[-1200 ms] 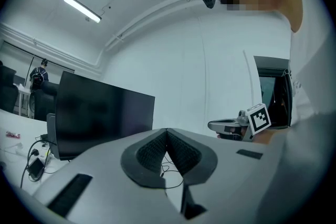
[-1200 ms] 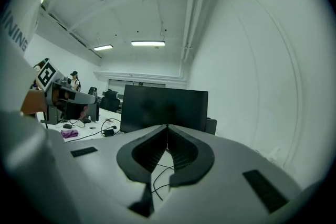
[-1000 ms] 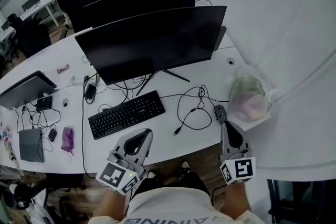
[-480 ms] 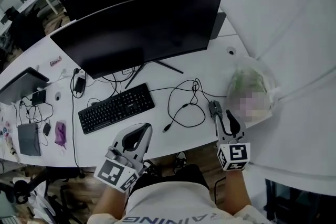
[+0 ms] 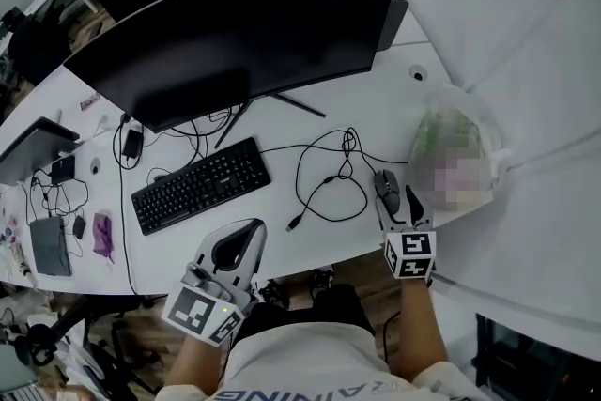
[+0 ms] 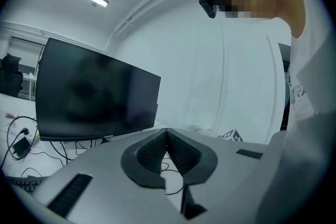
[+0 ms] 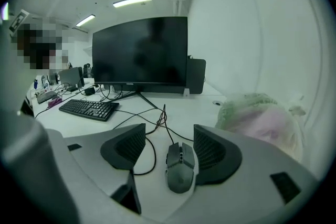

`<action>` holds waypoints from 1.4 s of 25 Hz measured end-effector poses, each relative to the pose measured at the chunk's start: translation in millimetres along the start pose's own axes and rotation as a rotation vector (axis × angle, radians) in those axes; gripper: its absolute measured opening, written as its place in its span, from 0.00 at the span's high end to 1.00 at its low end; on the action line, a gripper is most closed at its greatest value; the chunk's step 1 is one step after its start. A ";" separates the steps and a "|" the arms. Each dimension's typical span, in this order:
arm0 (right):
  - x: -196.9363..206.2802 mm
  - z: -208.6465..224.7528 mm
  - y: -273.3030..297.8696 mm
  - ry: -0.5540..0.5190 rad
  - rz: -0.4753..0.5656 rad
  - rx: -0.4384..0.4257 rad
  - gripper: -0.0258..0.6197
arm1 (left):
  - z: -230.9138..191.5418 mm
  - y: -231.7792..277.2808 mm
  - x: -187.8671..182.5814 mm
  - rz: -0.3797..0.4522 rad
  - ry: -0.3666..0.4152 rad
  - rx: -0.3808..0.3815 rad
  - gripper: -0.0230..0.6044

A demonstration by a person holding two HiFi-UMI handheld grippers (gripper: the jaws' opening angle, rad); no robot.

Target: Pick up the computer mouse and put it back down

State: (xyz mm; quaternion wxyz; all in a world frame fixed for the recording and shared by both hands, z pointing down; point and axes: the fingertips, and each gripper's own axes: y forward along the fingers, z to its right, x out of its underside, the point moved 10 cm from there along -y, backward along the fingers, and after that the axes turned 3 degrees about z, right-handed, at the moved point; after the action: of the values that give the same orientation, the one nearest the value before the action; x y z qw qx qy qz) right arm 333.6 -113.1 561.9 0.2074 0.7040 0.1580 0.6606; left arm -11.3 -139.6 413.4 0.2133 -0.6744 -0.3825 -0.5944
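Note:
The dark grey computer mouse (image 7: 180, 167) lies on the white desk (image 5: 310, 239) near its front right, with its cable running back toward the monitor. My right gripper (image 7: 169, 136) is low over the desk and its jaws are opening. The mouse (image 5: 387, 187) sits between them, close against the right pad (image 7: 210, 152) and well apart from the left pad. From the head view the right gripper (image 5: 396, 200) reaches in from the desk's front edge. My left gripper (image 5: 252, 228) hovers at the front edge below the keyboard, shut with nothing in it (image 6: 167, 136).
A black keyboard (image 5: 200, 185) lies left of centre under a large dark monitor (image 5: 235, 23). Loose black cables (image 5: 329, 174) loop between keyboard and mouse. A crumpled plastic bag (image 5: 451, 160) sits just right of the mouse. Small devices and chargers (image 5: 56, 221) crowd the far left.
My right gripper has come down and forward onto the desk, and its jaws have gone from shut to wide apart around the mouse. The left gripper has sunk slightly.

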 end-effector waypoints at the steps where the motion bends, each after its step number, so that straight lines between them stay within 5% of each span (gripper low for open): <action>1: 5.0 1.7 4.9 0.004 -0.016 0.000 0.53 | 0.4 2.2 0.4 0.001 -0.002 0.001 0.96; 21: 76.5 18.2 76.5 0.003 -0.213 0.026 0.44 | -5.9 30.8 18.0 -0.042 -0.064 -0.010 0.96; 35: 62.3 20.7 62.6 0.010 -0.122 0.077 0.48 | -2.7 29.3 15.3 -0.030 -0.057 -0.019 0.96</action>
State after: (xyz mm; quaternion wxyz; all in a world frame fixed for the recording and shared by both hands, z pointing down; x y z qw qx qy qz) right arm 355.8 -137.9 646.3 0.2192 0.6972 0.2270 0.6436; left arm 9.5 -155.7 433.6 0.1871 -0.6873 -0.3928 -0.5817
